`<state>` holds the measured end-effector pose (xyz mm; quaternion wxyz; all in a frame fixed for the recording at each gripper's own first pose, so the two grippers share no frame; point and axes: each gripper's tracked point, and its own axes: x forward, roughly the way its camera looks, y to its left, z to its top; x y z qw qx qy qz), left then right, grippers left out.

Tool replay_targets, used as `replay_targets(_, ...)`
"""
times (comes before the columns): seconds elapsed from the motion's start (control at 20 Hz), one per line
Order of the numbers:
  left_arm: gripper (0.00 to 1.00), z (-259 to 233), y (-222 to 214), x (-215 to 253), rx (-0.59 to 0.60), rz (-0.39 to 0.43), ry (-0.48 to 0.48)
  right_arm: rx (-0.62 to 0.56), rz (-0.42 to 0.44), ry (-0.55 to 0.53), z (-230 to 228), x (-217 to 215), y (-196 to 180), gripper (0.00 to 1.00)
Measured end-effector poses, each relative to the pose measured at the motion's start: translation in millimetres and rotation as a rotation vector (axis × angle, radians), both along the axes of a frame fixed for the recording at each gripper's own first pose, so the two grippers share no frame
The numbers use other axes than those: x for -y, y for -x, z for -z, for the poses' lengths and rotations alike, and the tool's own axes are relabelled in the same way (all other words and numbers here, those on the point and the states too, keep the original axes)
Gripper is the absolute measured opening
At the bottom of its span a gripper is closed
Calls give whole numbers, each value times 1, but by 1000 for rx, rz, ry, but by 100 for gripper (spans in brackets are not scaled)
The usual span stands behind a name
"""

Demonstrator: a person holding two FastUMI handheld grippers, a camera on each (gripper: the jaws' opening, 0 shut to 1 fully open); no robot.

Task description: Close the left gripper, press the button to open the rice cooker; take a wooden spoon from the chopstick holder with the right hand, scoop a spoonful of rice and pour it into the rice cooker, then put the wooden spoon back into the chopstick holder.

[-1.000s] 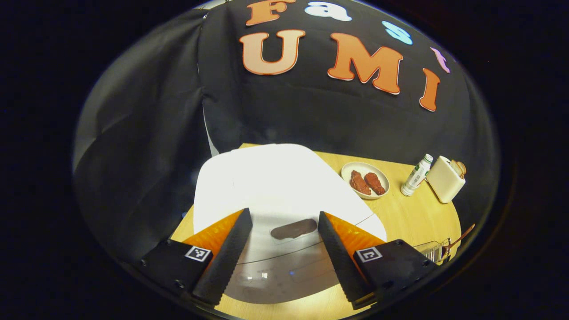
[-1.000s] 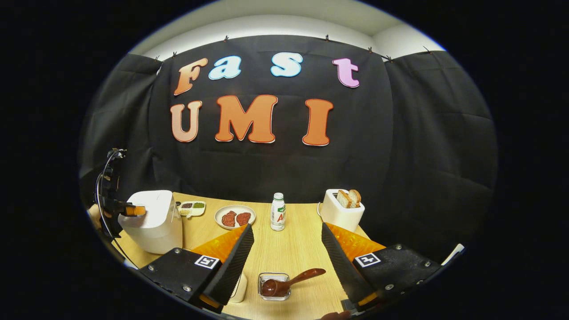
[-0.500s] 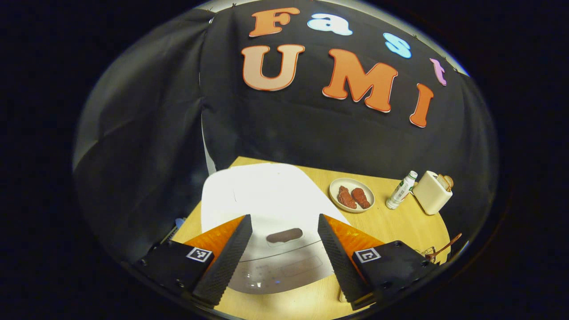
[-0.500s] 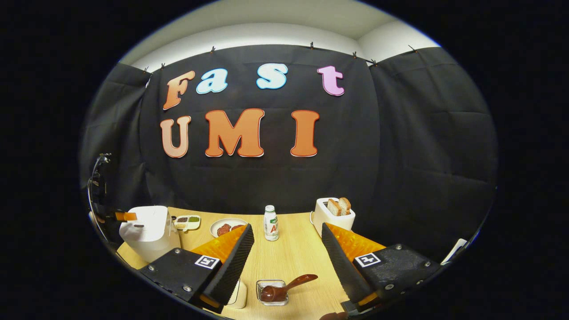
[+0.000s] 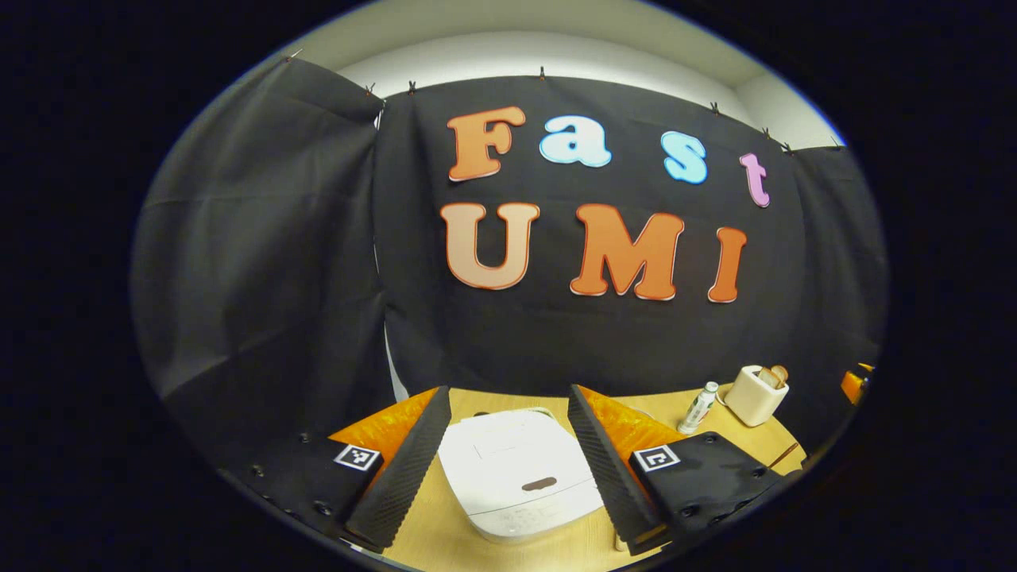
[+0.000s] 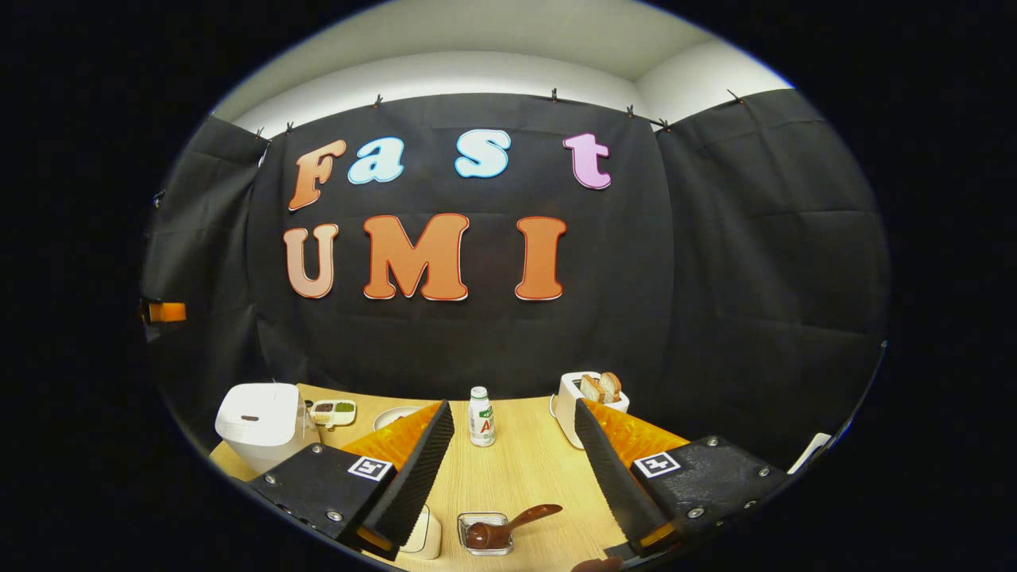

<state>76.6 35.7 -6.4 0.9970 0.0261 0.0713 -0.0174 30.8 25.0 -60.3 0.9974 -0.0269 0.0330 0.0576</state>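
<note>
Nearest, in the right gripper view, the right gripper (image 6: 514, 469) is held released, its two fingers spread wide with nothing between them. Just beyond them a wooden spoon (image 6: 508, 526) is seen lying in a small clear chopstick holder (image 6: 486, 531) on the wooden table (image 6: 516, 469), its handle slanting up to the right. A small cream container (image 6: 421, 534) is partly hidden just beside the left finger. Farther off, a white bottle (image 6: 480, 417) is stood upright near the middle, and a toaster (image 6: 584, 401) with bread slices in it is placed to its right. At the far left the white rice cooker (image 6: 258, 421) is set, its lid down, with a small divided dish (image 6: 334, 411) just beside it.

In the left gripper view, the left gripper (image 5: 508, 461) is likewise held unclenched and empty above the rice cooker (image 5: 520, 473), whose dark button (image 5: 539, 484) is framed between the fingers without being touched. The bottle (image 5: 699, 407) and toaster (image 5: 759, 393) are seen at the far right.
</note>
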Motion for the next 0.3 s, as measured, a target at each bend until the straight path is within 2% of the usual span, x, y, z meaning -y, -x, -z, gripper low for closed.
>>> replay_targets(0.3, 100, -40, 29, -8, 78, 4, 18, 41, -3, 16, -28, -2, 8, 95)
